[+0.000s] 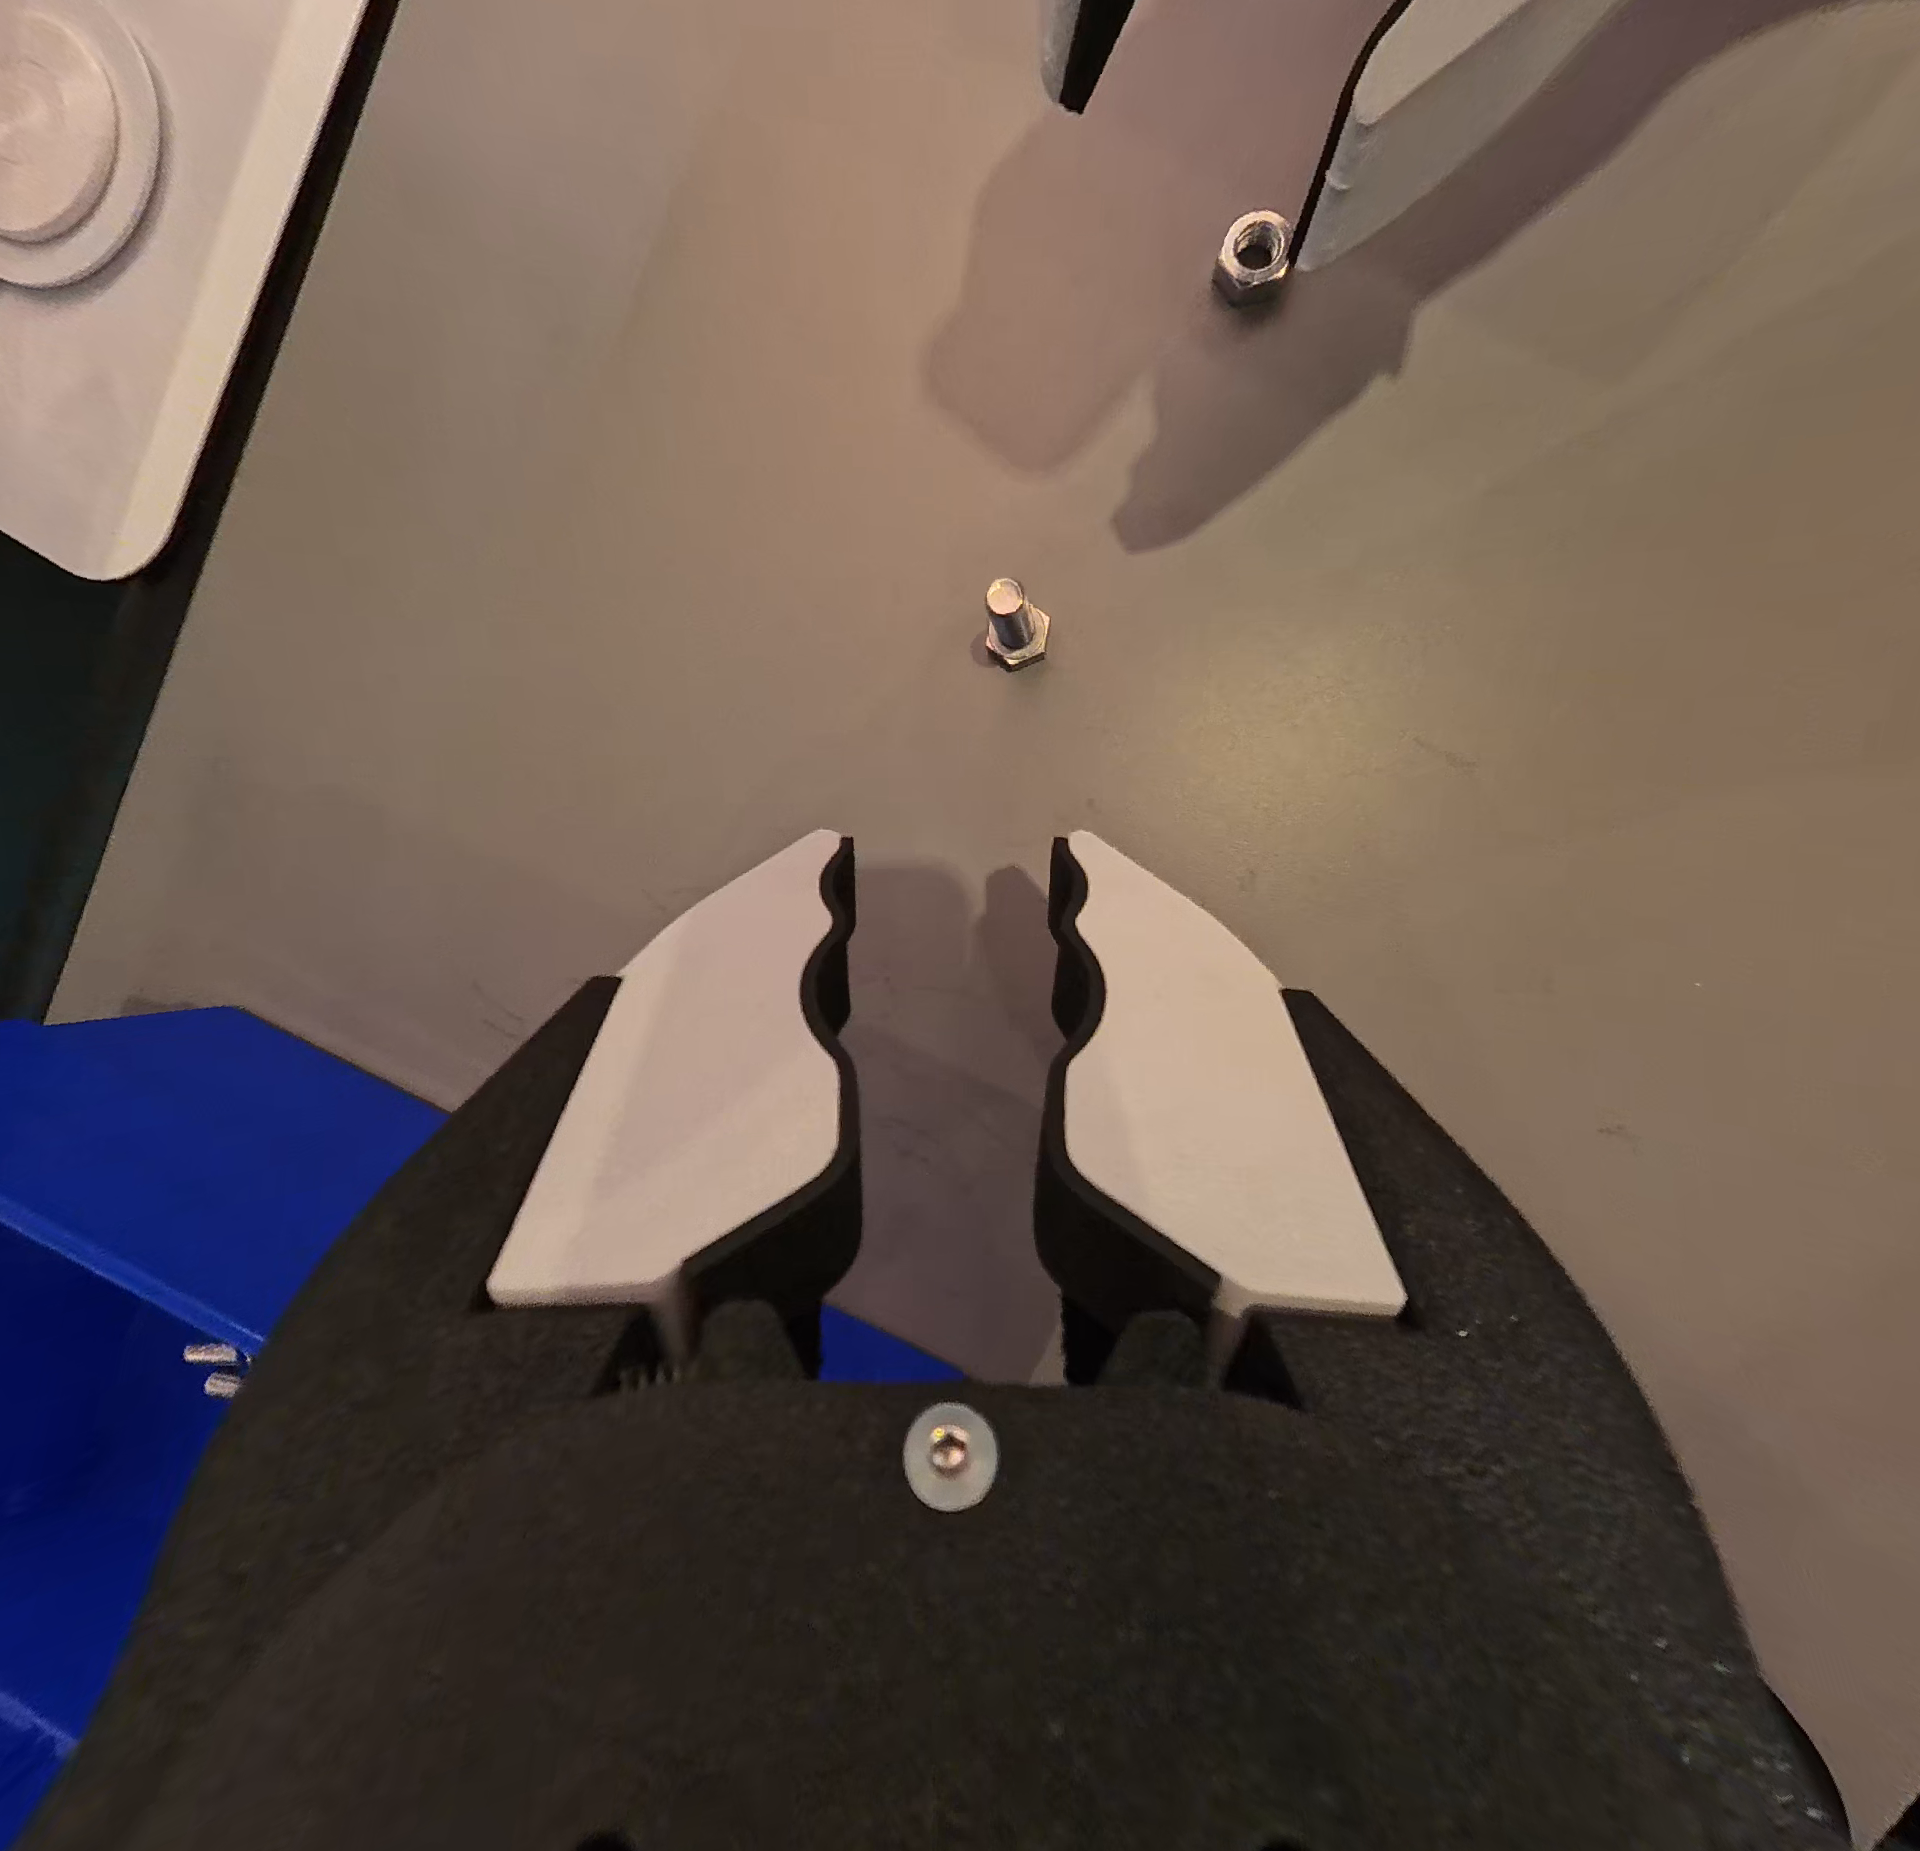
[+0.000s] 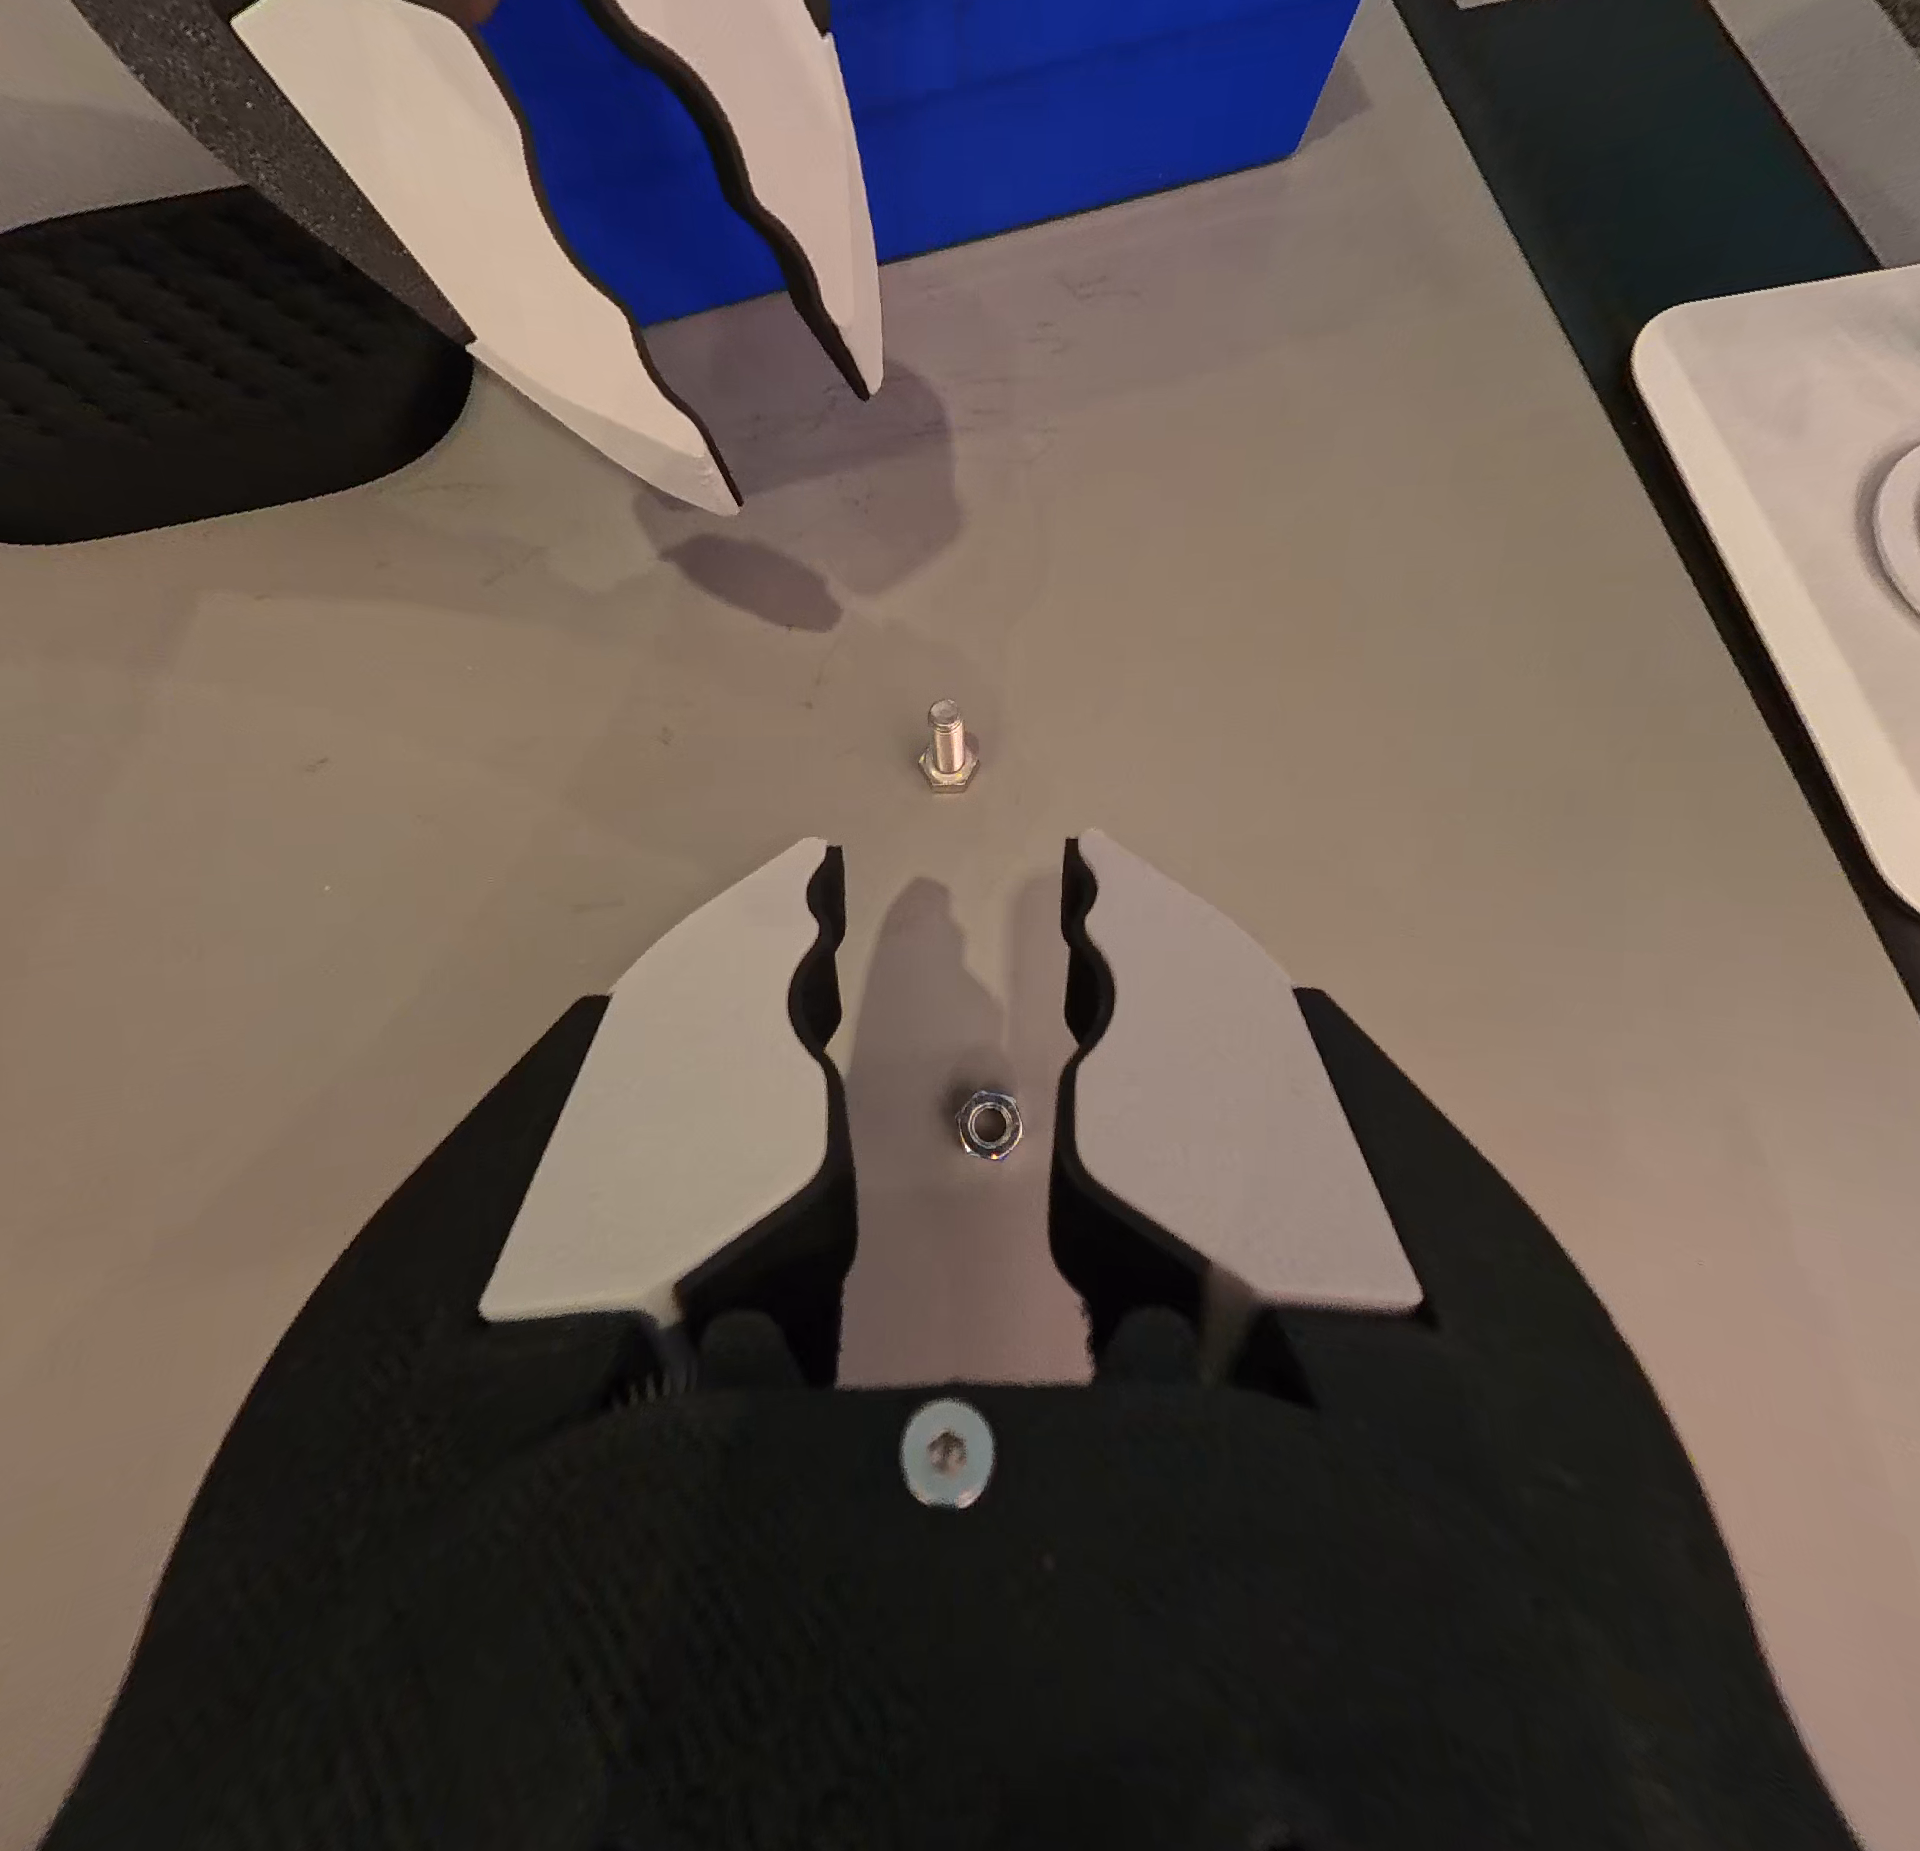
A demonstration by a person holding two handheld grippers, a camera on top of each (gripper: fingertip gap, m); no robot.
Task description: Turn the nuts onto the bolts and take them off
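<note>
Right claw (image 2: 951, 845) apart, straddling small silver hex nut (image 2: 990, 1126) on grey desk (image 2: 1351, 658) | left claw (image 1: 951, 845) apart, empty | you pinch opposite flats: light, rigid, likely slippery.

Work surface: grey tabletop (image 2: 1351, 658) lying flat under warm light.
Edge: dark strip (image 2: 1621, 191) running along one side.

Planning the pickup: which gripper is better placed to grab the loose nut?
Right. The nut already lies between the open right gripper's fingers; the left gripper faces the bolt.
</note>
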